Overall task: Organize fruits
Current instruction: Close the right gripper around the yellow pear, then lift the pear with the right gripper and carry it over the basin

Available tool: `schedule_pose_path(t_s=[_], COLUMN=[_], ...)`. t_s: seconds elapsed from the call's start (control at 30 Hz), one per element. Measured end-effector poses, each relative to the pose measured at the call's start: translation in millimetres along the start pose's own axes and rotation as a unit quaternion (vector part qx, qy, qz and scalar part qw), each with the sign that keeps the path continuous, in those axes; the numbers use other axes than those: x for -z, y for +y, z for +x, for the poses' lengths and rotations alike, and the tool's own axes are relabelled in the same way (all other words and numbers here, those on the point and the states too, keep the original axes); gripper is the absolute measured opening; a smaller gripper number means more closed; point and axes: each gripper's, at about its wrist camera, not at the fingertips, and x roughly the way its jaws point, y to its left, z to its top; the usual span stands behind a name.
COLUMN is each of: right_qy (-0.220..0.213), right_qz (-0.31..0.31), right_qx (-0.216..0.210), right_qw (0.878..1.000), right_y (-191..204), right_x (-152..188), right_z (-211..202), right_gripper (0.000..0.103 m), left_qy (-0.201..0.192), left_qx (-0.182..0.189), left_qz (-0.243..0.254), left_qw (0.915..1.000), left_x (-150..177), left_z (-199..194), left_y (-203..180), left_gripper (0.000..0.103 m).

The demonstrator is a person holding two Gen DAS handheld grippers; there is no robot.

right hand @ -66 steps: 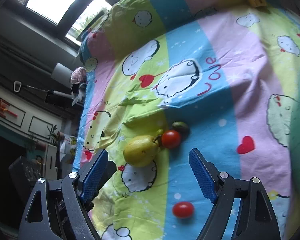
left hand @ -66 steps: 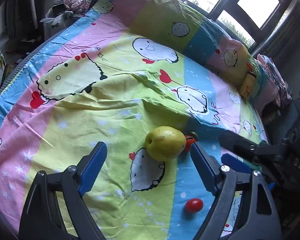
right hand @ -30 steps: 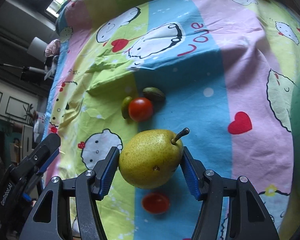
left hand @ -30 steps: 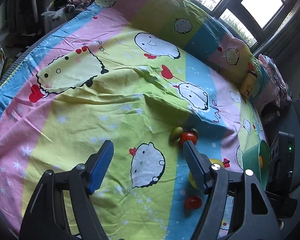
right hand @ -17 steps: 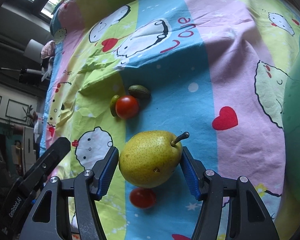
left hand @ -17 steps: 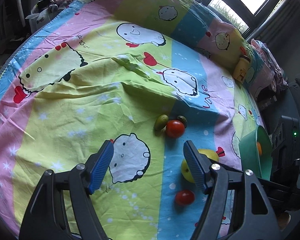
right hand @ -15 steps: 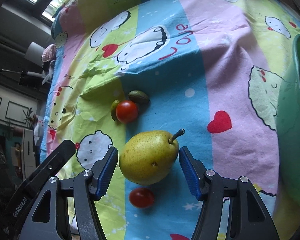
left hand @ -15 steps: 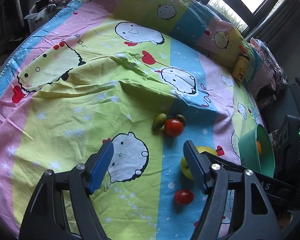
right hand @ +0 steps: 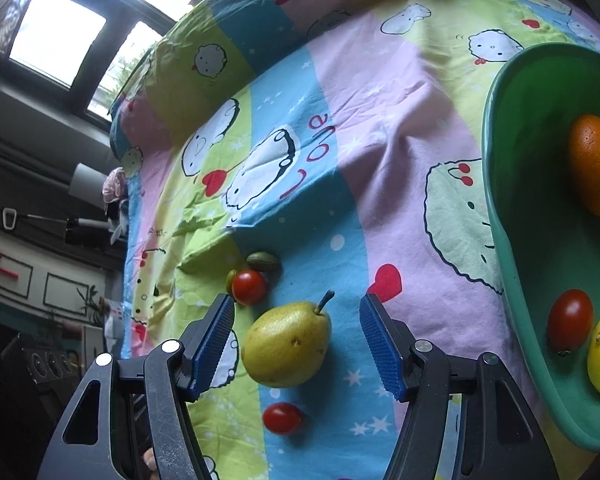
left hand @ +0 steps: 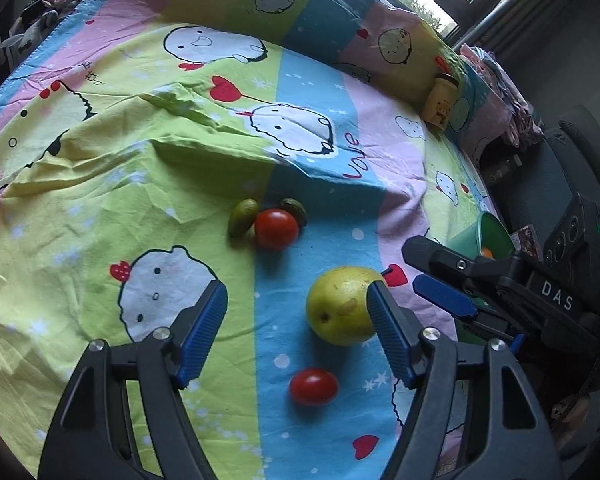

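A yellow-green pear (right hand: 286, 344) lies on the cartoon bedsheet between the open jaws of my right gripper (right hand: 298, 340), untouched by the pads. It also shows in the left wrist view (left hand: 340, 306), just left of that view's right finger. My left gripper (left hand: 298, 334) is open and empty above the sheet. A small red tomato (left hand: 313, 387) lies near the pear. A round red tomato (left hand: 276, 229) sits with two small green fruits (left hand: 243, 212) farther off. A green bowl (right hand: 512, 216) at the right holds an orange (right hand: 596, 164), a tomato and a lemon.
The right gripper body (left hand: 500, 284) shows at the right of the left wrist view. A yellow jar (left hand: 440, 102) stands by the pillow at the far side. Clutter lies off the bed's left edge, and windows are behind.
The right gripper held the pear lifted, carried it toward the bowl, then opened; the pear now rests on the sheet between its jaws. The left gripper stayed open and shifted slightly.
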Motion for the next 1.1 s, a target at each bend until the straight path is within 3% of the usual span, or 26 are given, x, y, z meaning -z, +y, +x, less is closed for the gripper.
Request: schedule_pose_path(t_s=[0.27, 0.6, 0.9, 1.03, 1.1], right_qy=[0.023, 0.043, 0.075, 0.073, 0.073], right_qz=[-0.005, -0.002, -0.001, -0.003, 0.001], right_qx=[0.014, 0.012, -0.002, -0.002, -0.005], right_qw=[1.0, 0.999, 0.997, 0.997, 0.997], right_y=[0.5, -3.3, -2.0, -1.5, -3.0], right_x=[0.9, -3.5, -2.4, -1.5, -1.4], right_z=[12.1, 28.3, 49.1, 48.2, 47.9], right_gripper=[0.066, 0.066, 0.066, 0.066, 0.066], left_qy=[0.038, 0.052, 0.06, 0.064, 0.062], left_qx=[0.008, 0.018, 0.057, 0.074, 0.07], left_qz=[0.014, 0.012, 0.003, 0.001, 0.005], left_qw=[0.9991, 0.9984, 0.9966, 0.9952, 0.9956], left_x=[5.8, 9.8, 12.9, 14.3, 14.4], left_z=[19.7, 34.6, 39.0, 40.9, 40.3], left_y=[-12.4, -18.2, -20.3, -22.5, -23.7], left_gripper=[0.07, 0.07, 0.062, 0.054, 0.054])
